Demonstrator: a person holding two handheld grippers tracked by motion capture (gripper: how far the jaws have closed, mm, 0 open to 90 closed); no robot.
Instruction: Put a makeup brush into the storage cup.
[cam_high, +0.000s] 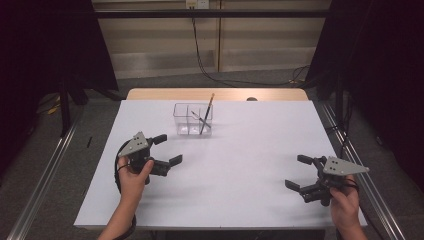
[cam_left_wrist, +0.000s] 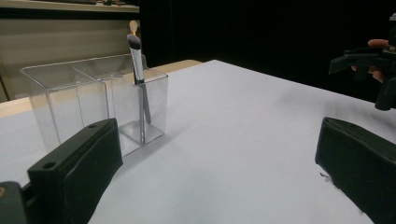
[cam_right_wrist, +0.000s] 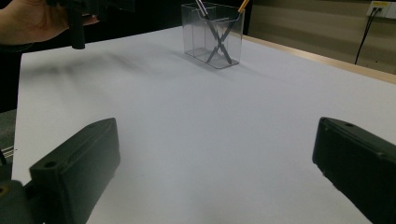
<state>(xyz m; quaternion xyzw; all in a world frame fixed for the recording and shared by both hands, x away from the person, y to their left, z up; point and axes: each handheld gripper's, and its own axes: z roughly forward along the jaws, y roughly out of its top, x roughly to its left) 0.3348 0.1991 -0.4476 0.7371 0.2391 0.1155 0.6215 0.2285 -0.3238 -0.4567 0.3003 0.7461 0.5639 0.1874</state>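
Observation:
A clear plastic organiser (cam_high: 193, 120) with compartments stands upright at the back middle of the white table (cam_high: 235, 165). Two makeup brushes (cam_high: 205, 116) lean crossed in its right compartment. The left gripper view has the organiser (cam_left_wrist: 93, 100) close ahead, with a brush (cam_left_wrist: 138, 74) standing in its near compartment. In the right gripper view the organiser (cam_right_wrist: 215, 35) is far off with the crossed brushes (cam_right_wrist: 218, 39). My left gripper (cam_high: 167, 149) is open just in front and left of the organiser, holding nothing. My right gripper (cam_high: 298, 171) is open near the table's front right, holding nothing.
A wooden tabletop edge (cam_high: 215, 94) runs behind the white sheet. Metal rails (cam_high: 45, 170) flank the table on both sides. Black cables (cam_high: 210, 70) hang down the back wall. The other hand and its gripper (cam_right_wrist: 74, 18) appear at the top left of the right gripper view.

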